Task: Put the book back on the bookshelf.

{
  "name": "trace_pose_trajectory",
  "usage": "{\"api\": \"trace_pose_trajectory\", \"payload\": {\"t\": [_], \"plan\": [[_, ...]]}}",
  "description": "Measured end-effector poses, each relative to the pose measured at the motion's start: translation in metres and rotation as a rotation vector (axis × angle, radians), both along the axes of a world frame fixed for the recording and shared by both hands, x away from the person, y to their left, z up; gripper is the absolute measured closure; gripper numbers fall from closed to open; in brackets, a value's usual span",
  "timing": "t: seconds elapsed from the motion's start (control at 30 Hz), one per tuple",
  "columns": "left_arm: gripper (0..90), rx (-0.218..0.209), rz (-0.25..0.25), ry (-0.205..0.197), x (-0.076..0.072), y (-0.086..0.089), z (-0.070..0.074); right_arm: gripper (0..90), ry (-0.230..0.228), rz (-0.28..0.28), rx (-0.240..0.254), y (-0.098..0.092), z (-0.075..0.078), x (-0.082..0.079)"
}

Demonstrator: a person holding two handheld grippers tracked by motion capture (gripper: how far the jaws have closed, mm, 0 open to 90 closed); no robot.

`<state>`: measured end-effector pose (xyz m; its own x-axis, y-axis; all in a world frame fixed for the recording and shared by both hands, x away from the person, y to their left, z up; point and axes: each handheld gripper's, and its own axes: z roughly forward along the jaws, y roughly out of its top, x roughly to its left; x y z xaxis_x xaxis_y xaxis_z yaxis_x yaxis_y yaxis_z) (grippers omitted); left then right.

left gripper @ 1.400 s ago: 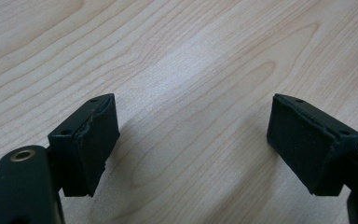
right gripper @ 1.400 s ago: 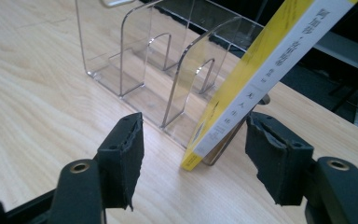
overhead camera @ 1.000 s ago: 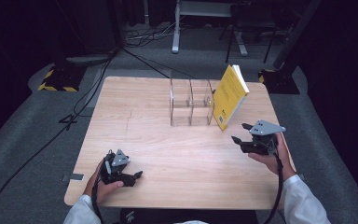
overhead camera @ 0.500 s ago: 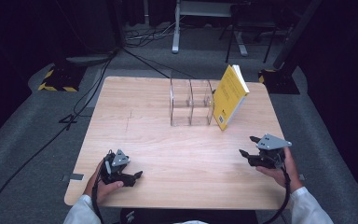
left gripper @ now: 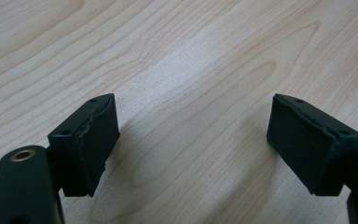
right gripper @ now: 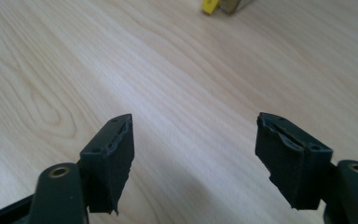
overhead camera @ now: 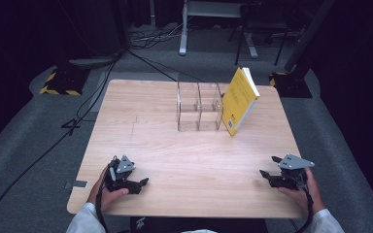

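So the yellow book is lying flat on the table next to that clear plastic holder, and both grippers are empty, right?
Not quite. The yellow book is not lying flat: in the high view it stands tilted, leaning against the right end of the clear plastic holder. The rest holds: the left gripper and right gripper are open and empty over the table.

Table [overhead camera: 189, 155] evenly bright; surroundings dark; soft shadows under tongs; gripper views' far edges blurred.
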<state>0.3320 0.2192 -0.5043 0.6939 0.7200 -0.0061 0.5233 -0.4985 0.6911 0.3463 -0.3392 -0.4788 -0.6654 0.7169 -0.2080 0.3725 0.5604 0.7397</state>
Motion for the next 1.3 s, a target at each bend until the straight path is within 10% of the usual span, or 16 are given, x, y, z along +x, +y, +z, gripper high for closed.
{"api": "trace_pose_trajectory", "payload": {"t": [0.6, 1.3], "plan": [[16.6, -0.009, 0.016, 0.004, 0.002, -0.001, -0.001, 24.6, 0.140, -0.093, 0.144, -0.041, -0.025, -0.022], [16.2, -0.005, 0.017, 0.003, 0.002, -0.001, 0.000, 24.0, 0.142, -0.096, 0.145, -0.042, -0.025, -0.022]]}}
